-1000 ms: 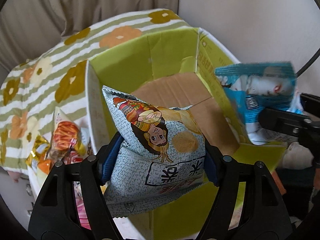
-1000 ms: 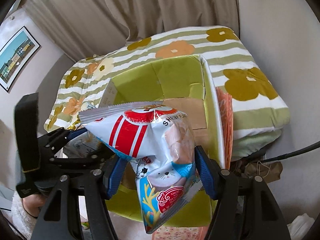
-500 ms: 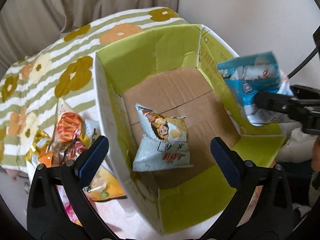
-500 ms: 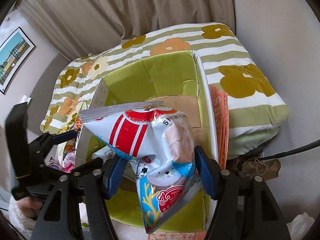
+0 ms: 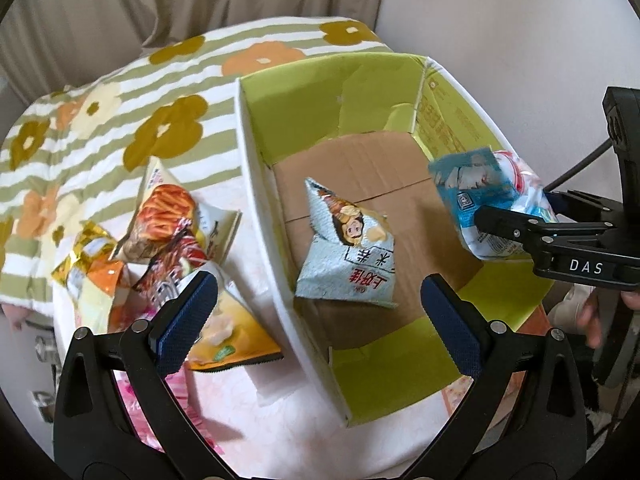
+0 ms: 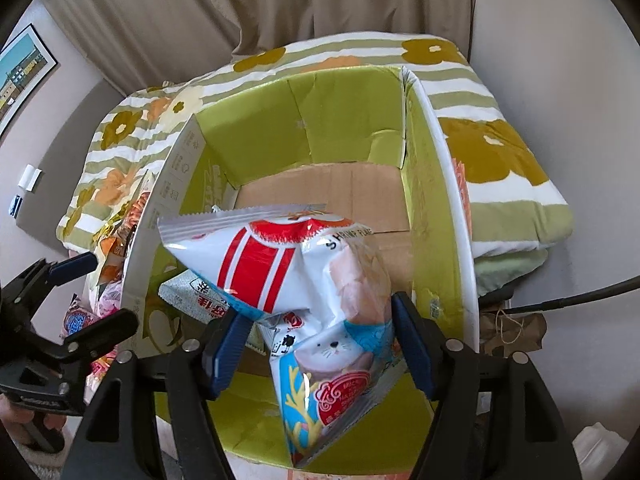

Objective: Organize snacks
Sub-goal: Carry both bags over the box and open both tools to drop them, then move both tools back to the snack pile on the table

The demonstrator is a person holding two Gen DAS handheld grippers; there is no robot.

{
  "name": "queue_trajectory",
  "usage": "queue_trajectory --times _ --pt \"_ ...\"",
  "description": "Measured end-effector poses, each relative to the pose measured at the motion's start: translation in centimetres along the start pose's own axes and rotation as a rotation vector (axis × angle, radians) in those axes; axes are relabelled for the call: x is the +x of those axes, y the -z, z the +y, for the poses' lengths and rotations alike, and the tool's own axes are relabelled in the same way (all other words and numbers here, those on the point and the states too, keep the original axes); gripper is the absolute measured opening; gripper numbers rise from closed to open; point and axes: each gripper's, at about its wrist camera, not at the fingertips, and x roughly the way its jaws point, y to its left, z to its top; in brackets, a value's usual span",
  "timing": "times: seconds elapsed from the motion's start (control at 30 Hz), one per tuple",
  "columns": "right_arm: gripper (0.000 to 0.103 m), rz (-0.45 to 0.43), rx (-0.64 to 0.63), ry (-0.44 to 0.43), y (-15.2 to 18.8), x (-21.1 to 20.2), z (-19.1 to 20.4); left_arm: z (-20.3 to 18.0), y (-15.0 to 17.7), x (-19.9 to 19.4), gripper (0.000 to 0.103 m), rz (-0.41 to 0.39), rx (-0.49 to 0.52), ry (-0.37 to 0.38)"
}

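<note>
A green-lined cardboard box (image 5: 248, 168) stands open on a bed; it also shows in the right wrist view (image 6: 448, 184). A pale blue snack bag (image 5: 352, 256) with a cartoon girl lies on the box floor. My left gripper (image 5: 316, 308) is open and empty above the box's near left wall. My right gripper (image 6: 316, 344) is shut on a white, red and blue shrimp snack bag (image 6: 304, 280) and holds it above the box; the bag also shows in the left wrist view (image 5: 480, 196).
Several snack bags (image 5: 160, 248) lie in a pile on the bed left of the box. A striped flowered blanket (image 5: 120, 92) covers the bed. A curtain (image 6: 280, 0) hangs behind. A wall stands to the right.
My left gripper opened and let go of the pale blue bag, which dropped onto the box floor. The left gripper then drew back and left. The right gripper still holds its bag.
</note>
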Motion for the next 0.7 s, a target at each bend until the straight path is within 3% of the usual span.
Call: queue_trajectory --times 0.03,0.07,0.33,0.7 --pt "0.098 -0.016 0.006 -0.003 0.1 -0.3 0.0 0.1 0.2 -0.2 0.101 -0.004 -0.003 -0.004" --pt "0.102 -0.028 0.008 -0.011 0.3 -0.6 0.1 0.2 0.3 -0.4 0.101 -0.007 -0.008 -0.007" --pt "0.102 -0.127 -0.039 -0.031 1.8 -4.1 0.6 0.5 1.8 -1.7 0.101 -0.029 -0.067 -0.011" --pt "0.102 -0.150 -0.063 -0.165 1.6 -6.0 1.9 1.7 5.2 -6.8 0.101 -0.118 -0.181 -0.103"
